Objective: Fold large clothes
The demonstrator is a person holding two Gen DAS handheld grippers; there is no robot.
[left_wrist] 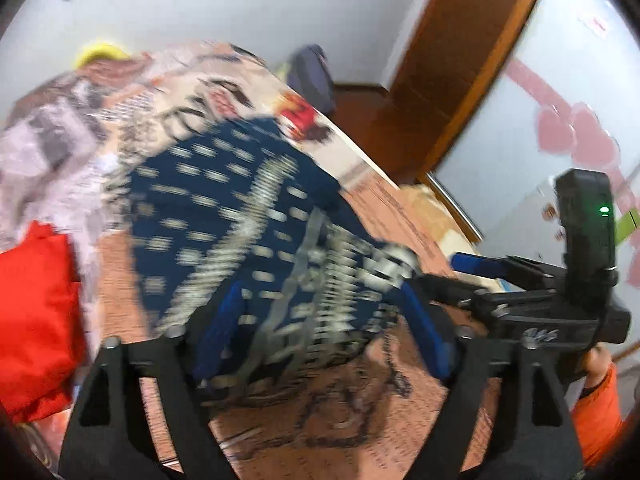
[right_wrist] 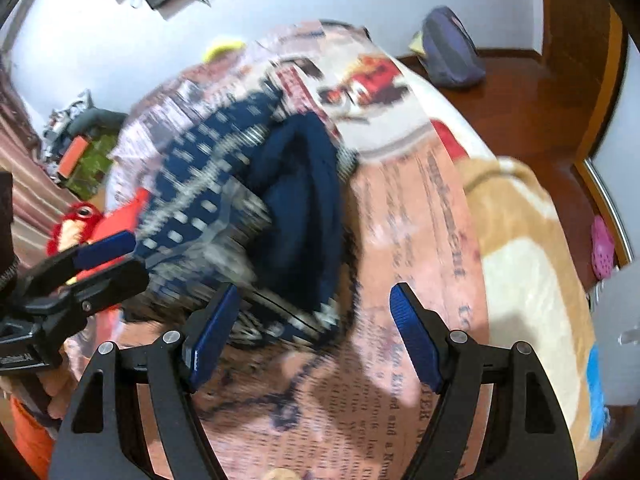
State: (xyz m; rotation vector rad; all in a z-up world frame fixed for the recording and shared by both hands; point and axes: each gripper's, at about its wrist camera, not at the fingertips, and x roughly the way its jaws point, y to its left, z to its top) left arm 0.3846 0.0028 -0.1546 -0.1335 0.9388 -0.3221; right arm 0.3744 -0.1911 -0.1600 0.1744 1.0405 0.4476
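On the bed | navy patterned sweater lies half-folded | left gripper fingers spread over it, right gripper fingers spread, empty | next: regrip hem corners evenly, fold flat.

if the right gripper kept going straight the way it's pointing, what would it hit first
Most likely the navy patterned sweater, at its near edge, or the newspaper-print bedspread just beside it. The right gripper stands open with nothing between its fingers; blur and unclear depth keep this from being certain.

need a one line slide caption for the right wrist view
Right gripper open above a printed bedspread, navy patterned sweater lying bunched ahead, left gripper at the sweater's left edge.
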